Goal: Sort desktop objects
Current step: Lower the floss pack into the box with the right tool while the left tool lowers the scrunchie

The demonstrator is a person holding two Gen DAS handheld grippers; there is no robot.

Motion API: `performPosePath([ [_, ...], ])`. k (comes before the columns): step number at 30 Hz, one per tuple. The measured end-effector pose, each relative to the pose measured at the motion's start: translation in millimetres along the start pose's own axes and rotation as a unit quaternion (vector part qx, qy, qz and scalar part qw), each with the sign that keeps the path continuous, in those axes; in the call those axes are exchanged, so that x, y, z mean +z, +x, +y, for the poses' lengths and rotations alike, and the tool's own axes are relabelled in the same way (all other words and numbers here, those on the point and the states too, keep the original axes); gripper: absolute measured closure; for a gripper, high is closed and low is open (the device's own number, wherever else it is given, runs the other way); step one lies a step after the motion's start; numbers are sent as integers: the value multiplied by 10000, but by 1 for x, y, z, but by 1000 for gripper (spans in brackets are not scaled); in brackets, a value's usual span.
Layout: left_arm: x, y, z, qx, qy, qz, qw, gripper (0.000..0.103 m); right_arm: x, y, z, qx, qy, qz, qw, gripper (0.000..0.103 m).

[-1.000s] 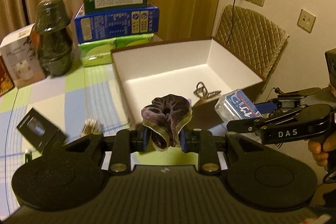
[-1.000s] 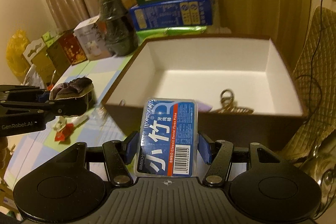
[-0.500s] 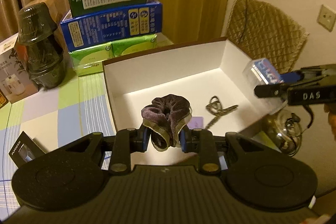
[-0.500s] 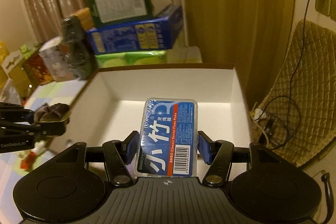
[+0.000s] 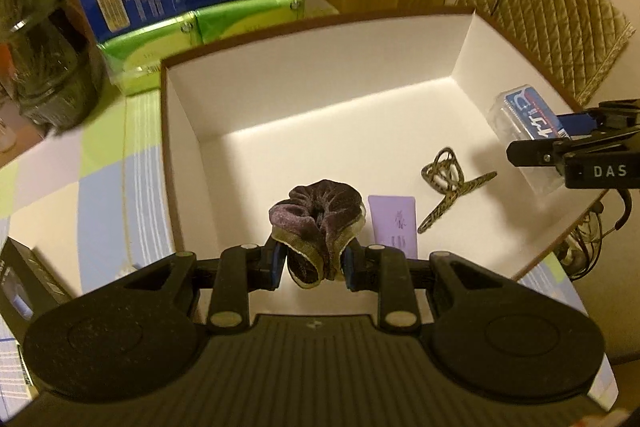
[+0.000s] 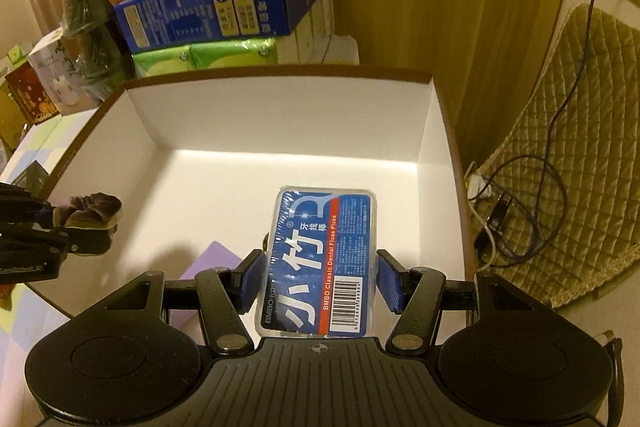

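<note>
The left gripper (image 5: 313,263) held the velvet scrunchie (image 5: 318,213) over the white box (image 5: 304,67), where a purple card (image 5: 393,221) and hair clip (image 5: 448,187) already lay; the right gripper (image 6: 318,279) clamped the floss-pick case (image 6: 320,263) above it. Both awaited release.

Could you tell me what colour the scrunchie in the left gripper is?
Dark purple velvet scrunchie, seen best in the left wrist view.
</note>
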State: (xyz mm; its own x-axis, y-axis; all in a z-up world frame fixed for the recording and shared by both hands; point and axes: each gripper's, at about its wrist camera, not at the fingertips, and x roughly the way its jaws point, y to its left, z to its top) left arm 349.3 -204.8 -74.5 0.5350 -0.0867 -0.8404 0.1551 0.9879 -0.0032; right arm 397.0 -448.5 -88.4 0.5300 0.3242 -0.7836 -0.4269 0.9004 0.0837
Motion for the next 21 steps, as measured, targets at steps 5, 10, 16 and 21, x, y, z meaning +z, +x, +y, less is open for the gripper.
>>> performPosePath([
  [5,0,14,-2,28,28,184,9998,78,-2,2,2,-2,-76,67,9999,47],
  [10,3,23,-3,3,36,281,9996,74,-1,5,5,44,-99,114,9999,47],
  [16,4,23,-5,-86,49,248,9996,58,1,11,8,101,-204,187,9996,47],
  [21,4,21,-9,-95,118,198,9997,50,2,14,10,119,-262,255,9993,47],
])
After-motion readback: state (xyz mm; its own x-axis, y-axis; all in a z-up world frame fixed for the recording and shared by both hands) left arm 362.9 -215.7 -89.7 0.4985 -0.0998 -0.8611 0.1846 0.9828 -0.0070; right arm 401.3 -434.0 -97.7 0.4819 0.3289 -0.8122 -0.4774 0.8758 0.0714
